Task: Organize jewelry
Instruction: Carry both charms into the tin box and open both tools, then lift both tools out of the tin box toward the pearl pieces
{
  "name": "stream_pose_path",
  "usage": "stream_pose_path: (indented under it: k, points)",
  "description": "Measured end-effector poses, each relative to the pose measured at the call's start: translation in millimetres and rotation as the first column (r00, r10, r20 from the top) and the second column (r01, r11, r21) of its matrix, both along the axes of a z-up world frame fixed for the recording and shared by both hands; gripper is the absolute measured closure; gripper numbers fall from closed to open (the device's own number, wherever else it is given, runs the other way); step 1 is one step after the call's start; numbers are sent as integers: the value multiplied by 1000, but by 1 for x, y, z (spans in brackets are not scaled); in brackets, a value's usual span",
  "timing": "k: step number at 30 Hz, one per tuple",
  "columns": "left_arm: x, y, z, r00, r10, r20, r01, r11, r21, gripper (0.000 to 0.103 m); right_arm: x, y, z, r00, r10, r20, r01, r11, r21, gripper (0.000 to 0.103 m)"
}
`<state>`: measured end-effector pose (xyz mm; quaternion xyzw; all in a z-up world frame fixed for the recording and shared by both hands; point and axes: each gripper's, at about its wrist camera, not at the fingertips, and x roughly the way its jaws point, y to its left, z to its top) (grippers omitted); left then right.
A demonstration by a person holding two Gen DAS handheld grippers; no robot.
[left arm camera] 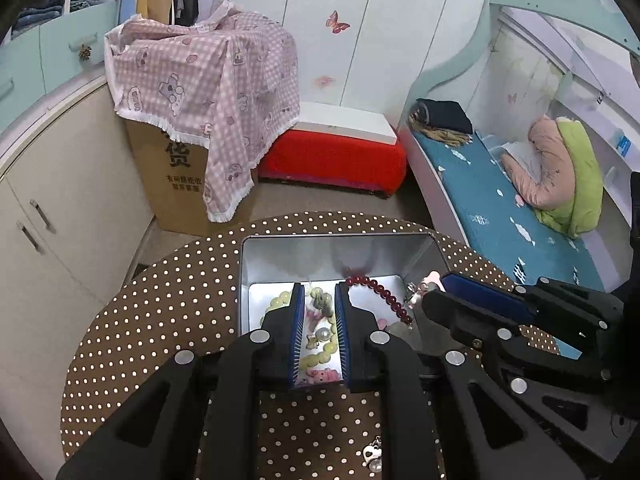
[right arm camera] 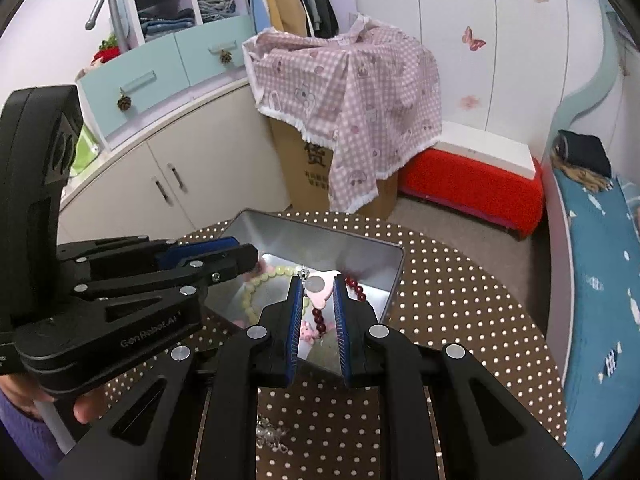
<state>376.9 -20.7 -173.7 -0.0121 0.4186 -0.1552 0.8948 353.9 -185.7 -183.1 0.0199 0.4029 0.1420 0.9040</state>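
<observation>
An open silver tin (left arm camera: 256, 264) (right arm camera: 360, 248) sits on the round dotted table and holds a pale green bead bracelet (left arm camera: 324, 354) (right arm camera: 250, 300), a dark red bead bracelet (left arm camera: 384, 294) (right arm camera: 358, 290) and pink trinkets. My left gripper (left arm camera: 319, 292) hovers over the tin with its jaws partly open and nothing between the tips. My right gripper (right arm camera: 318, 282) is shut on a pink charm with a silver disc (right arm camera: 318, 286), held over the tin; the charm also shows in the left wrist view (left arm camera: 424, 286). A silver piece (left arm camera: 372, 456) and a clear beaded piece (right arm camera: 272, 436) lie on the table.
The brown dotted table (left arm camera: 160, 312) (right arm camera: 460, 320) stands in a bedroom. Beyond it are a cardboard box under pink checked cloth (left arm camera: 200, 92), a red stool (left arm camera: 332, 160), white cabinets (right arm camera: 160, 176) and a bed with a blue sheet (left arm camera: 500, 208).
</observation>
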Motion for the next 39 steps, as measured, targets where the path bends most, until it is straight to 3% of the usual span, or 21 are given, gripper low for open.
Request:
stream_pose_path:
  k: [16, 19, 24, 28, 30, 33, 34, 35, 39]
  points:
    - [-12, 1, 0, 1000, 16, 15, -16, 1000, 23, 88, 2, 5, -8, 1000, 6, -25, -6, 1000, 4, 87]
    - [-16, 2, 3, 999, 25, 25, -26, 999, 26, 74, 1, 4, -8, 1000, 6, -27, -5, 1000, 13, 87]
    - [-21, 4, 7, 999, 31, 35, -32, 999, 33, 71, -3, 3, -7, 1000, -7, -16, 7, 1000, 25, 85]
    - [-28, 6, 12, 998, 40, 47, -41, 999, 33, 58, -7, 0, -5, 1000, -10, -14, 10, 999, 30, 84]
    - [-31, 6, 14, 998, 40, 54, -42, 998, 36, 57, -12, 0, -1, 1000, -18, -6, 18, 1000, 25, 80]
    - [-41, 9, 24, 995, 58, 77, -60, 998, 22, 54, -21, -4, 8, 999, -39, 19, 39, 999, 29, 61]
    - [-44, 11, 26, 994, 65, 84, -66, 998, 17, 48, -26, -7, 14, 998, -48, 32, 47, 998, 34, 56]
    - [-47, 13, 29, 993, 72, 93, -73, 997, 11, 42, -30, -9, 18, 998, -52, 42, 51, 998, 37, 56]
    - [-67, 17, 40, 988, 78, 132, -77, 997, -10, 39, -47, -14, 31, 996, -55, 65, 52, 998, 41, 56]
